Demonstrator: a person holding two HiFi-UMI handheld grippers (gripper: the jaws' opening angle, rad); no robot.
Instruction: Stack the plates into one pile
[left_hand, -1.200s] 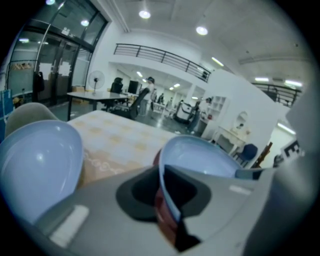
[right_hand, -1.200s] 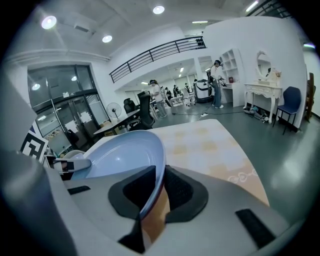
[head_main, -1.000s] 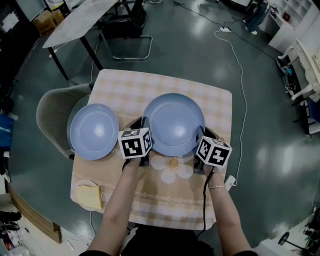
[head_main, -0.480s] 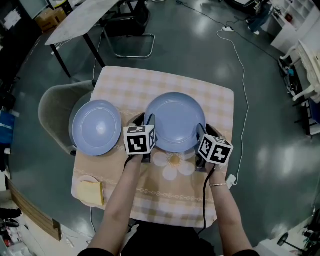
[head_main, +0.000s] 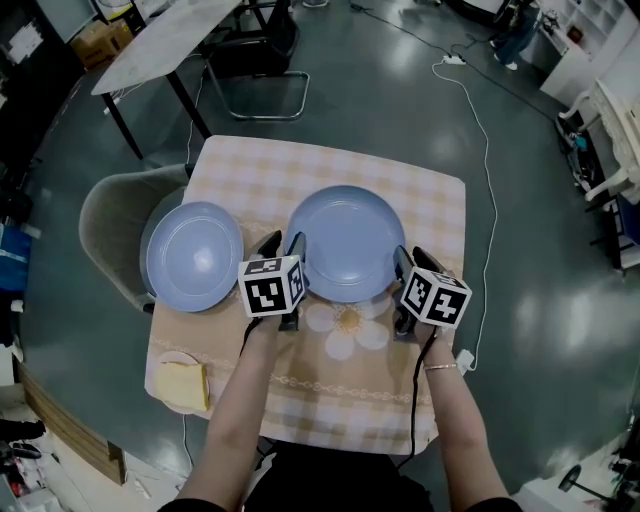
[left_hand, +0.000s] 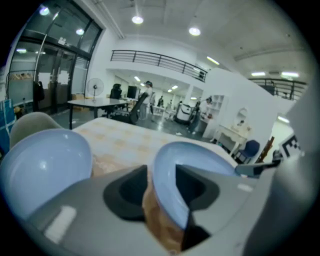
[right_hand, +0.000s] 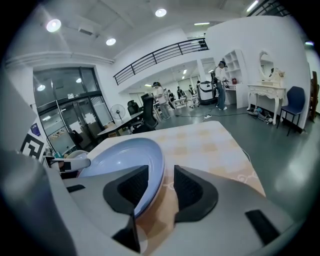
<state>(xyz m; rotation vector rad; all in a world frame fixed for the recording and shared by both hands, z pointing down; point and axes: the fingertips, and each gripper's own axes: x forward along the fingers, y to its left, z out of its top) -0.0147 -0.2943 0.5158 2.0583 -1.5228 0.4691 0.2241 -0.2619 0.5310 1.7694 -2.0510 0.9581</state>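
The centre plate (head_main: 346, 240) and left plate (head_main: 194, 256) look like glazed ceramic, smooth and glossy. The counter's checked cloth (head_main: 330, 170) is matt fabric. The left gripper (left_hand: 161, 192) and right gripper (right_hand: 162, 190) show matt grey plastic with ribbed black pads (right_hand: 191, 191). The floor (head_main: 400, 100) shines.

Bare tablecloth (head_main: 330, 165) beyond left plate (head_main: 195, 257) and centre plate (head_main: 347, 243)
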